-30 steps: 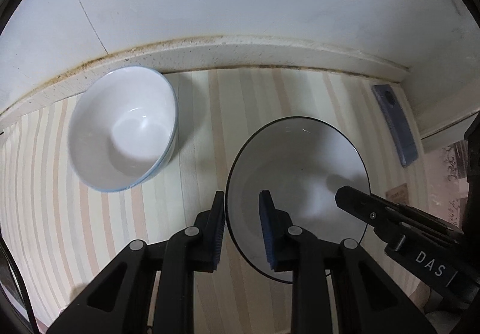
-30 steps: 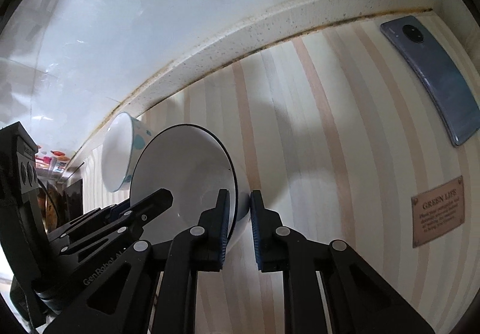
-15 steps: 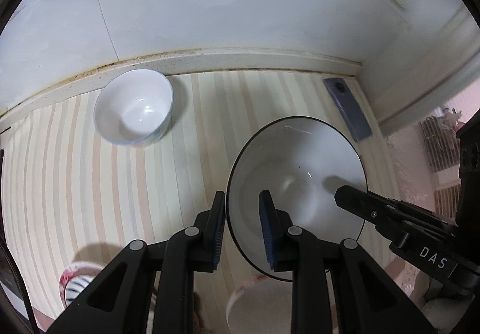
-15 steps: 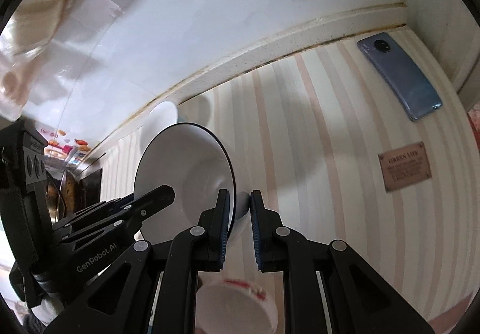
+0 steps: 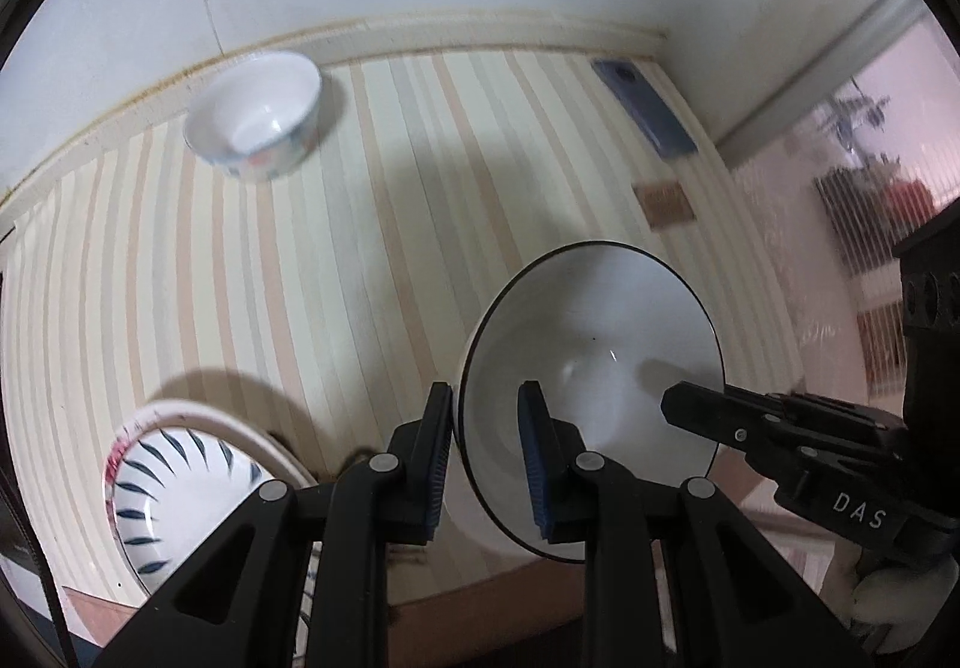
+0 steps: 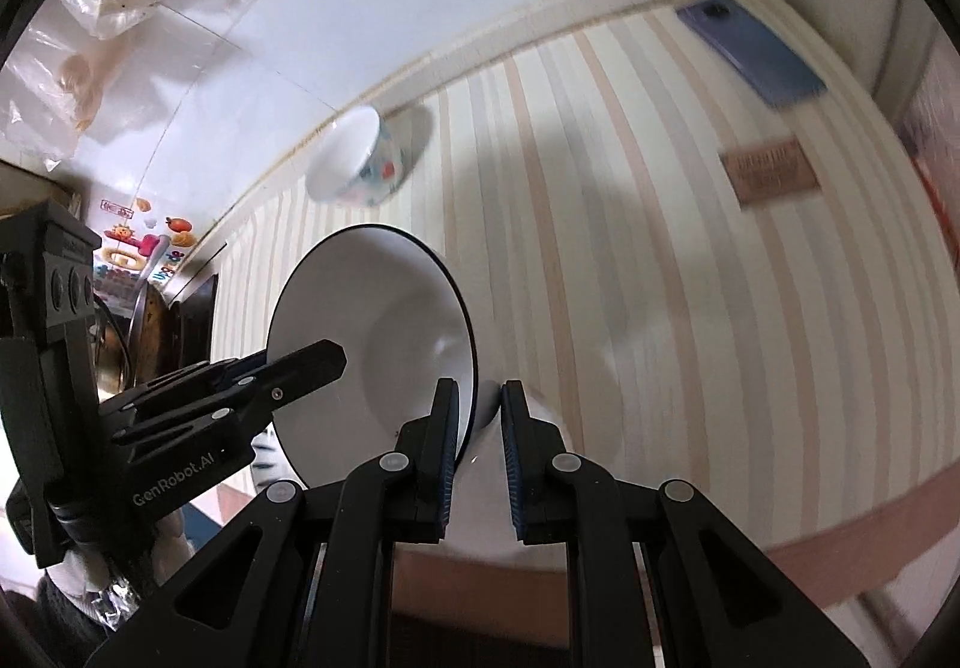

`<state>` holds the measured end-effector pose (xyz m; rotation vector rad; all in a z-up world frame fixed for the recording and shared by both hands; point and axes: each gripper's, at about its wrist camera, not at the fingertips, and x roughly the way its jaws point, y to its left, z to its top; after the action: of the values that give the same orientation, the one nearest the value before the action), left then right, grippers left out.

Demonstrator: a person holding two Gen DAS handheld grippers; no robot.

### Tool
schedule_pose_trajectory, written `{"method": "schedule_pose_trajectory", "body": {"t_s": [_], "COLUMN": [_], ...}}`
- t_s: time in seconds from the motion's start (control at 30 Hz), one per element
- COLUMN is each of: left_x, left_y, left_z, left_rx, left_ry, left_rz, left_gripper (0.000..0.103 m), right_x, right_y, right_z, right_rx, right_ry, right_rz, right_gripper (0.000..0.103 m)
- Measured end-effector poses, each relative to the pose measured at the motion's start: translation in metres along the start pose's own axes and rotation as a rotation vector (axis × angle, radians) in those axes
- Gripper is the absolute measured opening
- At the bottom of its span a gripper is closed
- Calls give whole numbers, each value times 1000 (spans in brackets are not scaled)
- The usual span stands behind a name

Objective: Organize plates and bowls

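1. My left tool (image 5: 485,449) is clamped on the rim of the black-rimmed white bowl (image 5: 591,356), lower right of the left wrist view.
2. My right tool (image 6: 477,443) pinches the same bowl's opposite rim, lower centre of its view.
3. The bowl is held above the striped desk (image 5: 372,224).
4. A patterned bowl (image 5: 255,113) sits upper left by the wall; a blue-streaked bowl (image 5: 174,494) lower left.

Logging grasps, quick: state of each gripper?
Left gripper: shut on white dark-rimmed ceramic bowl.
Right gripper: shut on the same bowl's opposite rim.
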<state>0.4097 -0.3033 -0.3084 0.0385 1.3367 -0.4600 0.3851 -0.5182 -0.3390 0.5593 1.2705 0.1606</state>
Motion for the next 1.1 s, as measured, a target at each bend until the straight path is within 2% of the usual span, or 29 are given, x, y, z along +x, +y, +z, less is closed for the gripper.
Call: {"method": "schedule_pose_trajectory", "body": {"t_s": [0.17, 0.43, 0.83, 1.1], "left_x": [18, 35, 51, 53], "left_y": [-2, -2, -2, -3], "left_z": [-15, -24, -29, -31], "left_rx": [29, 49, 51, 69], "left_ry": [47, 89, 136, 139], "left_rz": [18, 47, 70, 84], "left_gripper": [20, 20, 20, 20], "right_x": [13, 33, 48, 51], "right_y": [-11, -20, -24, -24], "right_z": [-21, -30, -26, -24], "right_rx": [27, 38, 39, 36], "right_ry": [45, 81, 118, 125], "right_rz": [-7, -24, -33, -41], "right_gripper": [16, 16, 16, 16]}}
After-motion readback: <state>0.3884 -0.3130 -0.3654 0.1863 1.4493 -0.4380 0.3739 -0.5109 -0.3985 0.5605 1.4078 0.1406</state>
